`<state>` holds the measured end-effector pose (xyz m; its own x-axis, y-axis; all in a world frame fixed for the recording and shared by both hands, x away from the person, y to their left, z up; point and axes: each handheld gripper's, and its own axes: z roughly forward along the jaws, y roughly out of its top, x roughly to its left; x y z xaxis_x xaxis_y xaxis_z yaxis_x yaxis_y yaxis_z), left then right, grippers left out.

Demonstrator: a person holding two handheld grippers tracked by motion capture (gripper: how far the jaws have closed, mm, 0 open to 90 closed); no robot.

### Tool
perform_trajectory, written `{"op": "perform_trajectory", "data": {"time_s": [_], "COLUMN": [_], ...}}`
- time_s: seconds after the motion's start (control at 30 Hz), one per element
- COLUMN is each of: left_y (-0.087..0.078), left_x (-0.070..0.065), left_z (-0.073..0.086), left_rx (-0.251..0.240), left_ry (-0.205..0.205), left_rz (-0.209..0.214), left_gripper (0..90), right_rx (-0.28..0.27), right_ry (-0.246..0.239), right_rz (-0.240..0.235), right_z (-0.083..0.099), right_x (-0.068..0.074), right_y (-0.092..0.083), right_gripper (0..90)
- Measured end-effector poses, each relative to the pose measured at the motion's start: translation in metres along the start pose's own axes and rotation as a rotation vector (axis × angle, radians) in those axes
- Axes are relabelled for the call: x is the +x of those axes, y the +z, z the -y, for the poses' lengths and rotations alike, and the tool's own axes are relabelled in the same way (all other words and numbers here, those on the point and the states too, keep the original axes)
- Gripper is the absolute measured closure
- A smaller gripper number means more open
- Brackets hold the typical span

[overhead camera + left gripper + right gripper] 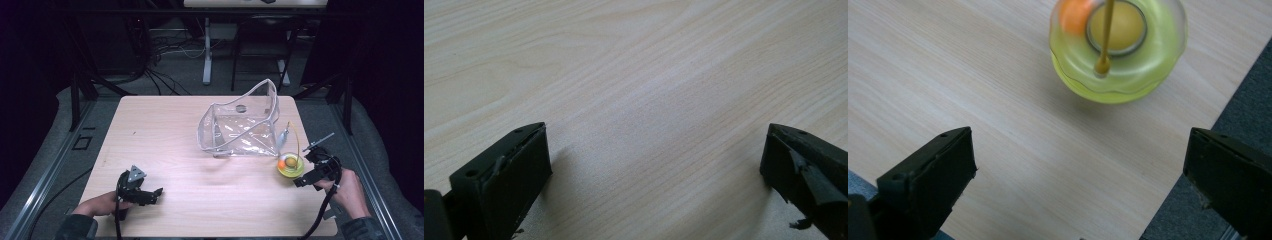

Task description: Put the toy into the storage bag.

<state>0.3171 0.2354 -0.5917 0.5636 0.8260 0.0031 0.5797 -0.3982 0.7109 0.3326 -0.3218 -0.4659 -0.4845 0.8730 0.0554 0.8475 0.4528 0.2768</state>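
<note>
A clear plastic zip pouch [241, 126] stands open on the light wooden table [165, 135], right of centre. A small yellow-green round toy [290, 166] with an orange ball and a thin yellow loop sits near the table's right edge. In the right gripper view the toy [1118, 50] lies just ahead of the jaws. My right gripper [309, 166] is open right beside the toy, with nothing between its jaws [1080, 170]. My left gripper [156, 196] rests low at the front left, open over bare wood [654, 165].
A grey zipper pull [283, 136] hangs off the pouch's right side, close to the toy. The table's right edge [320, 165] runs just beside my right gripper, with dark floor beyond it. Table legs and cables stand behind the table.
</note>
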Motion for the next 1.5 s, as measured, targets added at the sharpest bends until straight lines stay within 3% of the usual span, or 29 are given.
{"op": "perform_trajectory", "data": {"time_s": [0.9,1.03,1.07,1.23,1.3,1.47,1.5], "left_y": [0.0,0.0,0.0,0.0,0.0,0.0,0.0], "left_x": [0.0,0.0,0.0,0.0,0.0,0.0,0.0], "left_z": [0.0,0.0,0.0,0.0,0.0,0.0,0.0], "left_rx": [-0.001,-0.001,-0.001,-0.001,-0.002,-0.001,-0.001], "left_ry": [0.0,-0.001,-0.001,0.0,-0.001,-0.001,-0.001], "left_rz": [-0.002,-0.003,-0.003,-0.002,-0.002,-0.003,-0.003], "left_gripper": [0.0,0.0,0.0,0.0,0.0,0.0,0.0], "right_rx": [-0.085,-0.09,-0.099,-0.097,-0.086,-0.083,-0.084], "right_ry": [-0.036,-0.055,-0.057,-0.058,-0.057,-0.048,-0.054], "right_rz": [0.001,0.011,0.017,0.017,0.067,0.065,0.07], "right_z": [-0.052,-0.056,-0.057,-0.06,-0.063,-0.065,-0.067], "right_x": [-0.003,-0.001,0.001,0.003,0.004,0.004,0.005], "right_y": [-0.034,-0.04,-0.041,-0.042,-0.042,-0.042,-0.043], "right_gripper": [0.6,8.7,16.8,30.4,36.5,42.9,47.5]}}
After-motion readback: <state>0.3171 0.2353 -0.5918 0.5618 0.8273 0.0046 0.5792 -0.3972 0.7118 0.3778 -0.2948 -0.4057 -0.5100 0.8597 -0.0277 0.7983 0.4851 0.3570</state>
